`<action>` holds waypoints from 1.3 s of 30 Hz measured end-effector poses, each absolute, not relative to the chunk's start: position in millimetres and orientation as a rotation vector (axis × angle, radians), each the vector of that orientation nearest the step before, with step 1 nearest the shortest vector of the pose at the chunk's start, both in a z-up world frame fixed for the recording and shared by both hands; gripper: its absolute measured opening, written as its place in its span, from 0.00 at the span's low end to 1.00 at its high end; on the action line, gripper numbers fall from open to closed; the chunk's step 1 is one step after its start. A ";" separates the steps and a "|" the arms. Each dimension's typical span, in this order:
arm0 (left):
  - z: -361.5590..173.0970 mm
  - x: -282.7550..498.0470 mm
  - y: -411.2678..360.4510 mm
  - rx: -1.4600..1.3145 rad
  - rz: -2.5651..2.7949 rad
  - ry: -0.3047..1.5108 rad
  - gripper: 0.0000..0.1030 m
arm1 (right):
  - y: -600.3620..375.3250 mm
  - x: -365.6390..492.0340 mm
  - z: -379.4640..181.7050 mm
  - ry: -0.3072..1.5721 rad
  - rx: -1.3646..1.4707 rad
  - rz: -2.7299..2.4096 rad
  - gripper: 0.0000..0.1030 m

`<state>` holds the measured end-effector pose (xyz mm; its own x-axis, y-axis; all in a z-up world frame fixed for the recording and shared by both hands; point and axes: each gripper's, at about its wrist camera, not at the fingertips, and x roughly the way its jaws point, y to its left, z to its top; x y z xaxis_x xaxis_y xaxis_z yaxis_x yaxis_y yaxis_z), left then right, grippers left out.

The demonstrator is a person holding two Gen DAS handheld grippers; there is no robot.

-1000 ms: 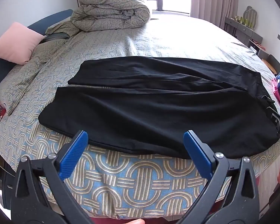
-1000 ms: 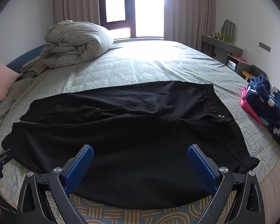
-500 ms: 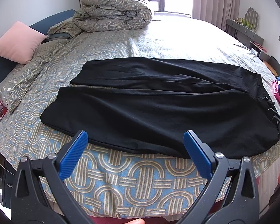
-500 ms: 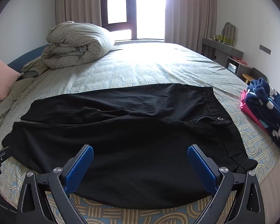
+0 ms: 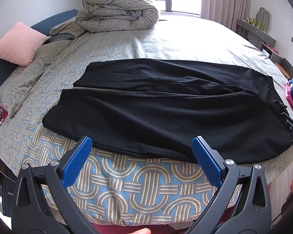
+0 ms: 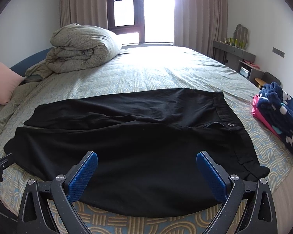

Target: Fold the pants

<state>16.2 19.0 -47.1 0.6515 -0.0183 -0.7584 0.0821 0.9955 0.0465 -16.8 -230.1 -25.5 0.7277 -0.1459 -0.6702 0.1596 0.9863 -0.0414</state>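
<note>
Left wrist view shows a bed (image 5: 146, 187) with an arch-patterned cover filling the frame, a rolled duvet (image 5: 117, 9) at upper centre and a pink pillow (image 5: 17, 42) at upper left. Black pants (image 5: 166, 107) lie flat across the middle, legs toward the left, waistband at right. The left gripper (image 5: 141, 156) is spread wide and holds nothing, near the pants' lower edge. In the right wrist view, the right gripper (image 6: 146, 171) gapes just as wide and empty over the fabric. A curtained window (image 6: 142, 11) glares white — detail outside is lost. Folded clothes (image 6: 279, 113) at the right edge are cut off.
</note>
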 end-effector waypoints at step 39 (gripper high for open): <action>-79.9 49.0 54.0 -0.133 -0.083 1.019 0.99 | -275.2 -30.2 -41.5 0.806 0.115 -0.271 1.00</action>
<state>49.0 54.0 -79.9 0.5221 -0.1313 -0.8427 0.0075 0.9887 -0.1494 -30.2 -275.2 -41.5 0.6604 -0.1958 -0.7250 0.2827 0.9592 -0.0016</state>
